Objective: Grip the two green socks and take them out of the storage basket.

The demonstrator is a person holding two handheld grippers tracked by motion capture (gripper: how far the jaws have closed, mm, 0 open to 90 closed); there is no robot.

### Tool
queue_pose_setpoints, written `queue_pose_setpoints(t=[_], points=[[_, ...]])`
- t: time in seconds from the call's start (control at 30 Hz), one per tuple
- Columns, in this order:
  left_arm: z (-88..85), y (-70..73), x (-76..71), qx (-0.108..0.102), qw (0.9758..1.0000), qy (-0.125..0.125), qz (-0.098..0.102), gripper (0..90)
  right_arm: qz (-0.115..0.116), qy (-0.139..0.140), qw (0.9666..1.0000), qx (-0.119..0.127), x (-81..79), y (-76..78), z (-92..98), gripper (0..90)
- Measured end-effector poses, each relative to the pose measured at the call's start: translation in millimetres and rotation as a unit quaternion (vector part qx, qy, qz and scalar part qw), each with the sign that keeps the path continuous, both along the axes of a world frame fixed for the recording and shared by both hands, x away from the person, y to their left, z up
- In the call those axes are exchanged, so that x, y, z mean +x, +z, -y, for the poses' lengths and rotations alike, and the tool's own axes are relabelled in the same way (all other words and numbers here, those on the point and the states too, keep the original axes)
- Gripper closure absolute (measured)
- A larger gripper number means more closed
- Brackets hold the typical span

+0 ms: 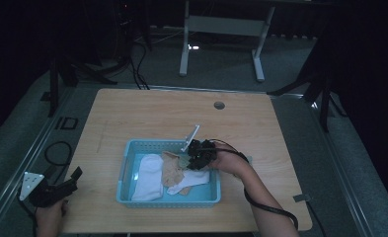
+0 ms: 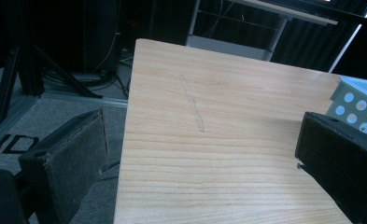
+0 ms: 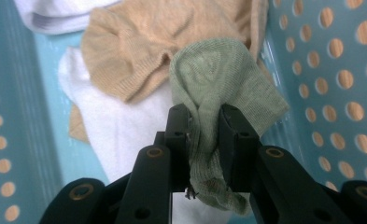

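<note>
1. Nearest the lens in the right gripper view, the right gripper (image 3: 204, 128) had its two black jaws pinched on a bunched fold of a pale green sock (image 3: 218, 79), the fabric squeezed between the pads and trailing down below them.
2. That green sock sat inside a light blue perforated basket (image 3: 340, 93), close to one of its holed walls, its free end draped over a tan sock (image 3: 139, 42).
3. Under and beside the tan sock lay white socks (image 3: 120, 130), one spread across the basket floor.
4. From the high view, the right gripper (image 1: 197, 157) reached into the far right part of the basket (image 1: 168, 201), the person's right hand (image 1: 228, 160) behind it over the basket's right rim.
5. A white sock (image 1: 149, 177) lay lengthwise at the basket's left, well apart from the grip.
6. The basket stood on a wooden table (image 1: 172, 113), toward its near edge.
7. The left gripper (image 1: 58, 185) rested at the table's near left corner, well away from the basket; in its own view its jaws stood wide apart over bare wood, holding nothing.
</note>
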State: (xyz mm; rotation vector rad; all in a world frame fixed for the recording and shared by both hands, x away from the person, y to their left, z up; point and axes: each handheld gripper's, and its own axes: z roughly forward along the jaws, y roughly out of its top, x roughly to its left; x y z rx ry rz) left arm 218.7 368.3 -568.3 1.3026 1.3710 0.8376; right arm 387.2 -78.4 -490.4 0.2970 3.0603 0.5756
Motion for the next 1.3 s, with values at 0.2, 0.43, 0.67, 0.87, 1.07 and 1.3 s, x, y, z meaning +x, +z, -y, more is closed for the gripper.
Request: queue_pose_setpoints(t=[0.2,0.43,0.67,0.87,1.07,1.3], points=[[0.1,0.0,-0.1,0.001,1.0,0.0,0.0,2.5,0.007,0.001,0.9999,0.014,-2.5,12.6,2.7,75.1],[0.3,0.1,0.0,0.001,1.0,0.0,0.0,2.5,0.013,0.003,0.9994,0.032,-4.8,29.2,7.7,75.1],[0.3,0.1,0.1,0.001,1.0,0.001,-0.001,2.5,0.022,0.012,0.9988,0.041,-9.8,43.6,10.3,75.1],[0.4,0.1,0.0,0.002,1.0,0.001,-0.001,2.5,0.025,0.012,0.9983,0.052,-11.7,56.1,17.2,75.0],[0.4,0.1,0.1,0.001,1.0,0.001,-0.001,2.5,0.03,0.009,0.9977,0.061,-11.6,66.6,25.8,75.0],[0.5,0.1,0.4,0.002,1.0,0.002,-0.002,2.5,0.036,0.004,0.9972,0.065,-12.8,79.6,35.6,75.0]])
